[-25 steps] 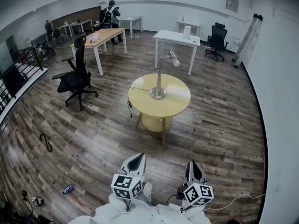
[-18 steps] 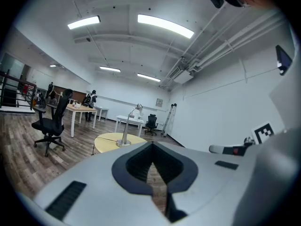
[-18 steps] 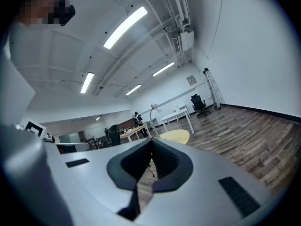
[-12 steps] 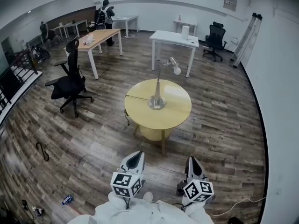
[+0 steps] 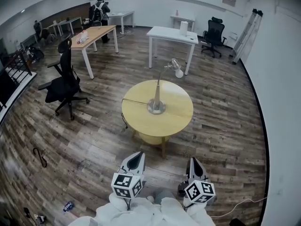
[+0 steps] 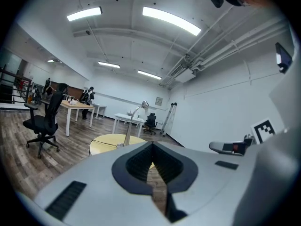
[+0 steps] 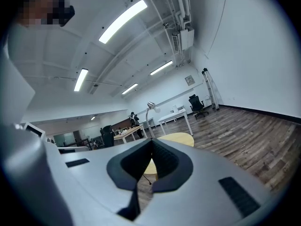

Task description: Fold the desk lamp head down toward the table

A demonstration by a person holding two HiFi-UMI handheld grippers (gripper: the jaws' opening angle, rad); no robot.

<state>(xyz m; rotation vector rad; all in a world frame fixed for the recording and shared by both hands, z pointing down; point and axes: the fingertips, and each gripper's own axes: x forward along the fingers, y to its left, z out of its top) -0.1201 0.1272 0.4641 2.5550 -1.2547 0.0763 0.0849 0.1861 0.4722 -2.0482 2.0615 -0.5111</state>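
**On the round yellow wooden table (image 5: 178, 116), a silver desk lamp (image 5: 157, 92) stands unfolded**

Near the middle of that table sits the lamp's disc base (image 5: 156, 108), flat on the top, with the thin stem rising upright from it. The small lamp head (image 5: 176, 67) is up at the end of its bent neck, high above the tabletop. A thin dark cord (image 5: 136, 101) runs from the base across the top toward the left edge.

Low in the head view, the left gripper (image 5: 136, 158) and the right gripper (image 5: 194, 164) both point toward the table. They are well apart from it, over the dark wood-plank floor (image 5: 94, 145). In the left gripper view the fingers (image 6: 134, 165) are pressed together with nothing between them. In the right gripper view the fingers (image 7: 168, 166) are likewise closed and empty. In both views the lamp and table show beyond the tips.

A black office chair (image 5: 63, 81) stands to the table's left, and a white rectangular table (image 5: 170, 33) stands behind it.
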